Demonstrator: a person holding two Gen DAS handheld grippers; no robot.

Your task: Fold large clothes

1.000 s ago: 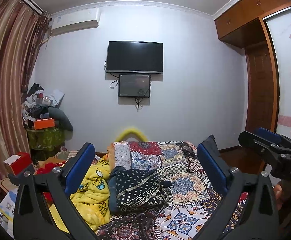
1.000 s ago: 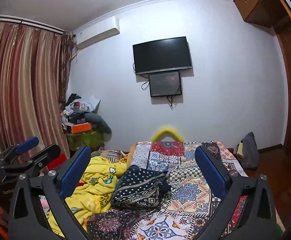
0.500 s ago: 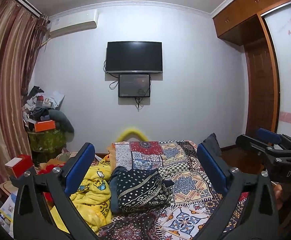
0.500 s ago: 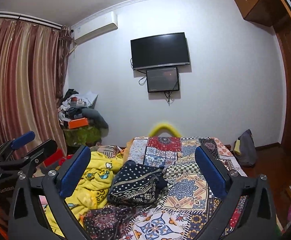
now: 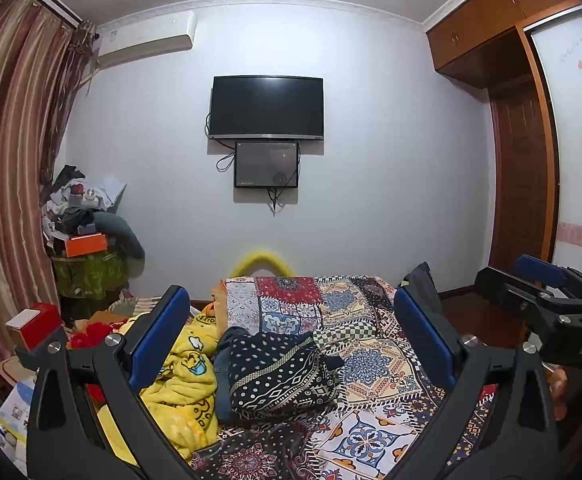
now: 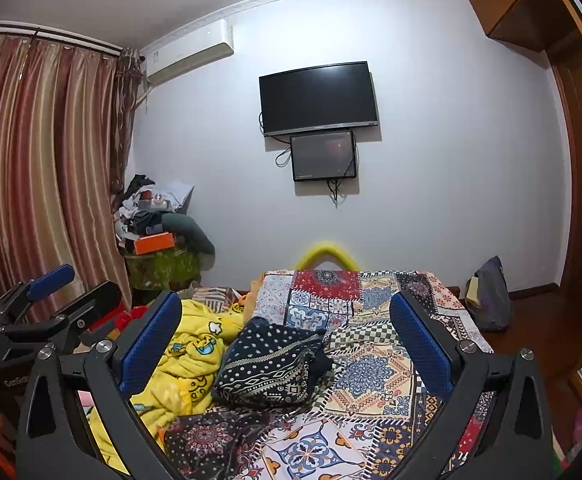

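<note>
A dark navy garment (image 5: pixel 279 376) with white dots and patterned bands lies crumpled on the patchwork bed cover (image 5: pixel 371 364); it also shows in the right wrist view (image 6: pixel 271 364). My left gripper (image 5: pixel 291 340) is open and empty, held above the near end of the bed. My right gripper (image 6: pixel 287 344) is open and empty too, level with it. The right gripper shows at the right edge of the left wrist view (image 5: pixel 547 300), and the left gripper at the left edge of the right wrist view (image 6: pixel 51 312).
A yellow cartoon blanket (image 5: pixel 183 380) lies bunched left of the garment. A cluttered pile (image 5: pixel 83 232) stands in the left corner by the curtains (image 6: pixel 39 176). A TV (image 5: pixel 267 106) hangs on the far wall. A wooden door (image 5: pixel 523 176) and a bag (image 6: pixel 489 300) are right.
Both grippers have tilted up and drifted slightly; the bed sits a little lower in the views. Both stay open and empty. The garment has not moved.
</note>
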